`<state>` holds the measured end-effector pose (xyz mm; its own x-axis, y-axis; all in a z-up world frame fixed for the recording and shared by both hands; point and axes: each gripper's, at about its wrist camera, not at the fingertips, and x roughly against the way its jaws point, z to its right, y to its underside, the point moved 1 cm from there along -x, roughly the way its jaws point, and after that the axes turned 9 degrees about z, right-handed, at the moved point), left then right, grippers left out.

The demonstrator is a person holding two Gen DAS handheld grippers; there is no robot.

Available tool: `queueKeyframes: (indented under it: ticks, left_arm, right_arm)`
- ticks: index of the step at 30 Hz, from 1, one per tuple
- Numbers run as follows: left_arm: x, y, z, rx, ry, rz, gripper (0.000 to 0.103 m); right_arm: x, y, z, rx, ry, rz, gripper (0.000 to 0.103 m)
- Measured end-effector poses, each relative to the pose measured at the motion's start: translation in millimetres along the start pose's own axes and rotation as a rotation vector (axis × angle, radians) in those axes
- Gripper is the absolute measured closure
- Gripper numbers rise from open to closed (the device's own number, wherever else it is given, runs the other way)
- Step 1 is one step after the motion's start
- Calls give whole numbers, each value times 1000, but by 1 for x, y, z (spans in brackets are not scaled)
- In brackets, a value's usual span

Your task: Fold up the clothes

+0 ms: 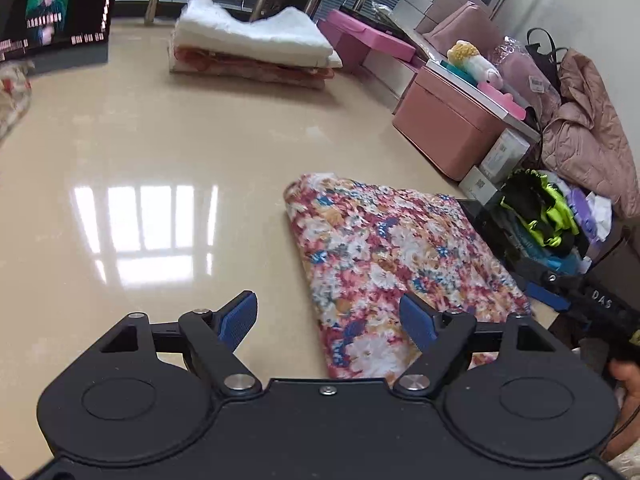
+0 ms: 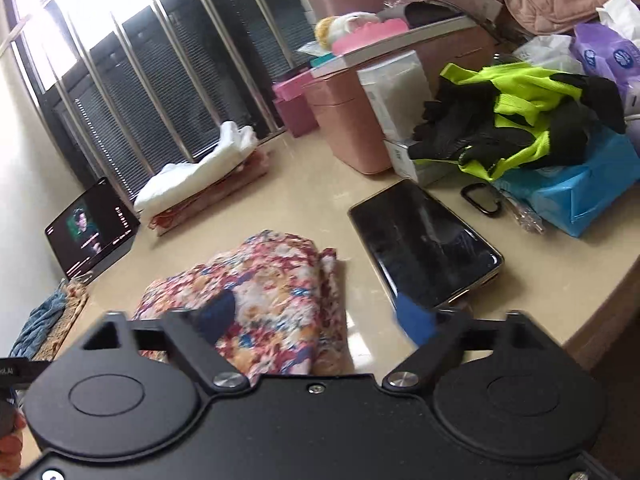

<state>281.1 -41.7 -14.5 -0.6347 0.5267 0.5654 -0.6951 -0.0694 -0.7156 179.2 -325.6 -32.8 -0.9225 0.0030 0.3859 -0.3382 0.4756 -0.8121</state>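
Observation:
A folded floral cloth (image 1: 384, 256) in red, white, blue and orange lies flat on the glossy beige tabletop (image 1: 160, 152). It also shows in the right wrist view (image 2: 264, 300). My left gripper (image 1: 328, 320) is open and empty, hovering at the cloth's near left edge, its right blue pad over the cloth. My right gripper (image 2: 320, 316) is open and empty above the cloth's near end, its left pad over the fabric and its right pad by a phone.
A stack of folded white and orange linens (image 1: 252, 48) lies at the back. A tablet (image 2: 94, 230) plays video. A dark phone (image 2: 424, 244) lies right of the cloth. Pink boxes (image 1: 448, 128), neon-and-black garments (image 2: 516, 120) and tissue packs (image 2: 576, 196) crowd the right side.

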Motion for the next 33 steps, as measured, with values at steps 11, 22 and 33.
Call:
queueKeyframes:
  ticks: [11,22,33]
  left_arm:
    - [-28,10,3,160,82,28,34]
    - [6,22,-25,151,-6,53,42]
    - [65,25,-67,154,-179,115,30]
  right_arm:
    - [-36,6,2,-88,-75,-159,55]
    - [-52,33,-21,-143,-226,-228,83]
    - [-61,65,-93,-58,-385,-279,65]
